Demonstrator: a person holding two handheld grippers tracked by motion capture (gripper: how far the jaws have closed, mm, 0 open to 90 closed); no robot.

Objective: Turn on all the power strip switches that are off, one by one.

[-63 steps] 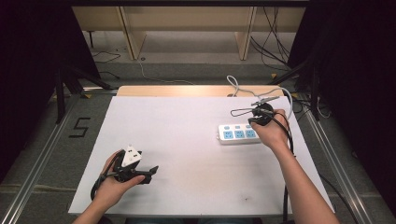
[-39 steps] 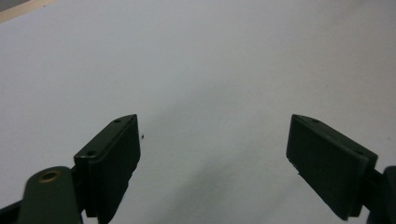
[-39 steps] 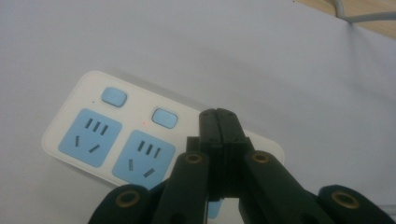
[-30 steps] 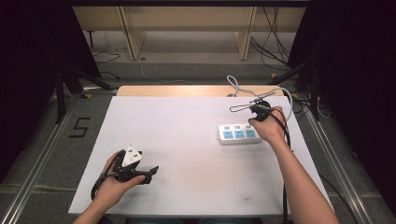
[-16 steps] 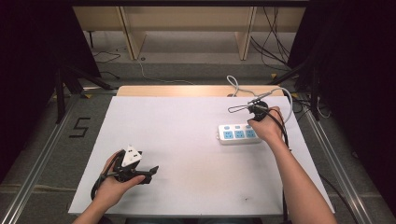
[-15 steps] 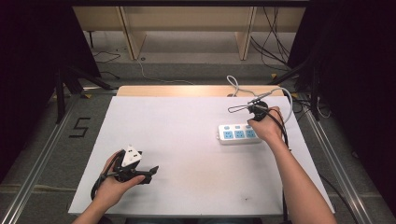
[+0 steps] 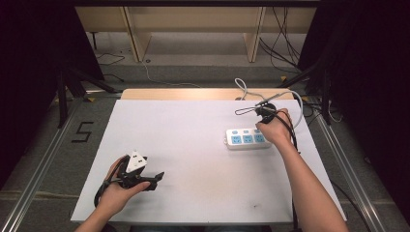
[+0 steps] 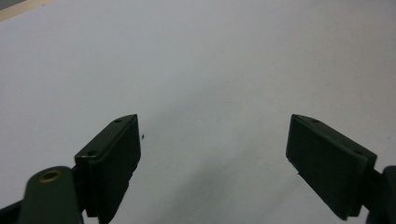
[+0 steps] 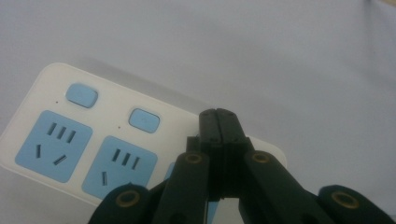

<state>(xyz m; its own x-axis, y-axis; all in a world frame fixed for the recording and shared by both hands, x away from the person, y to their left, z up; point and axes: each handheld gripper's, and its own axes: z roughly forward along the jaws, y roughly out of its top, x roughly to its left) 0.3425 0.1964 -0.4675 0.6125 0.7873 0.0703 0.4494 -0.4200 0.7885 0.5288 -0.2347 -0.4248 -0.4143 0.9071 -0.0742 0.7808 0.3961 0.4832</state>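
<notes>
Over the power strip (image 7: 246, 139) at the counter's (image 7: 193, 145) far right, the right tool (image 9: 218, 116) hovers clenched, likely poised to press a switch; the left tool (image 8: 212, 154) rests released, idle

We see a white table (image 7: 193, 145) with a strip of bare wood along its far edge at twelve o'clock. A white power strip (image 7: 246, 139) with three blue sockets lies flat on it toward two o'clock from the table's middle; in the right gripper view the power strip (image 9: 84, 140) shows small blue buttons above its sockets. A grey cord (image 7: 244, 89) runs from behind the strip over the far edge. A small dark speck (image 7: 252, 206) marks the surface near five o'clock. At eight o'clock a hand rests on the table near its front left corner. The table's other stretches are plain white.
</notes>
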